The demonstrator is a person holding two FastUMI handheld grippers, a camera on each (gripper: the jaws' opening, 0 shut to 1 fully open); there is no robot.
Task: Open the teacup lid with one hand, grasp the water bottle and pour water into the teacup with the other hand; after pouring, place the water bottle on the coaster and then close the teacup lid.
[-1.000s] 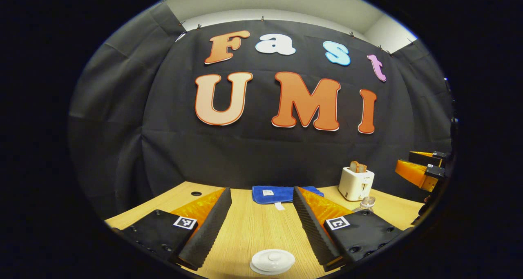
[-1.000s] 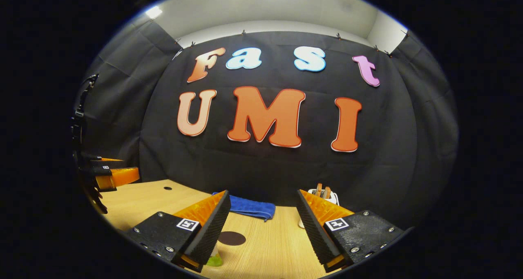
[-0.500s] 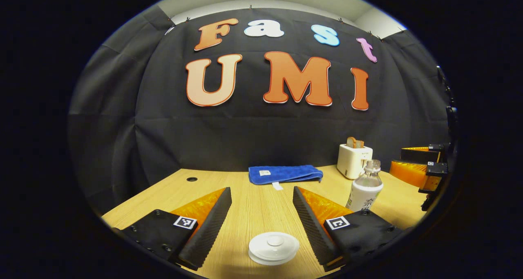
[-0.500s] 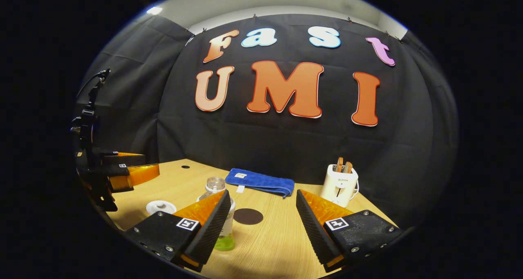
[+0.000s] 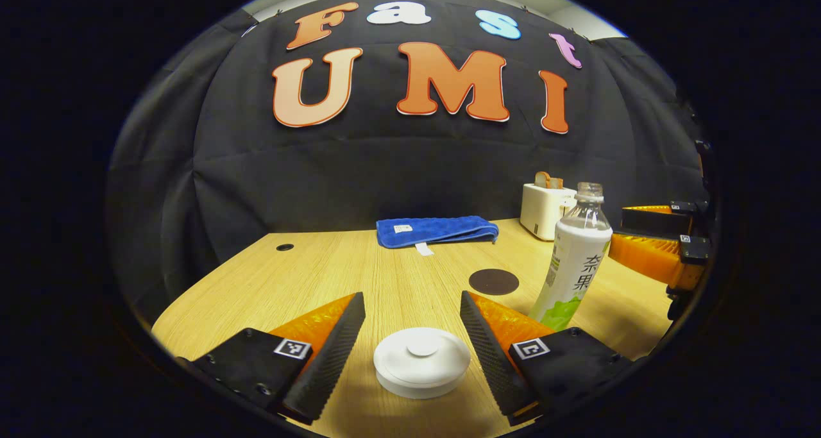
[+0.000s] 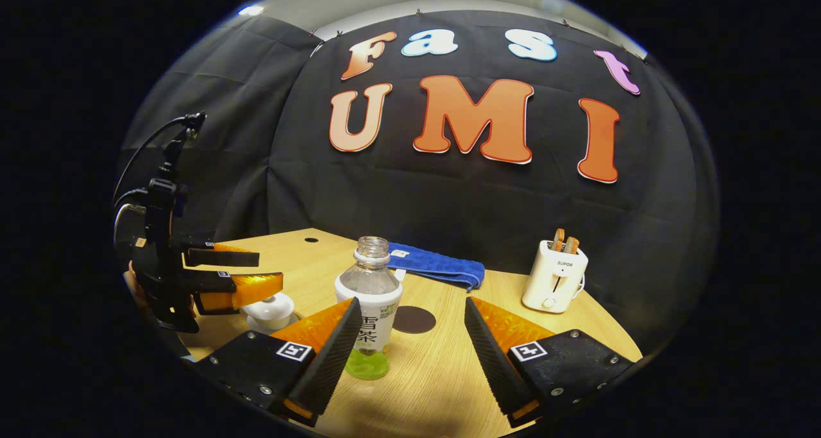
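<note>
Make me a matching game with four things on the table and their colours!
Things:
1. towel
2. teacup lid
3. coaster
4. table

Colours:
A. white
B. light wood
C. blue
D. dark brown

Pairs: 1-C, 2-A, 3-D, 4-B
</note>
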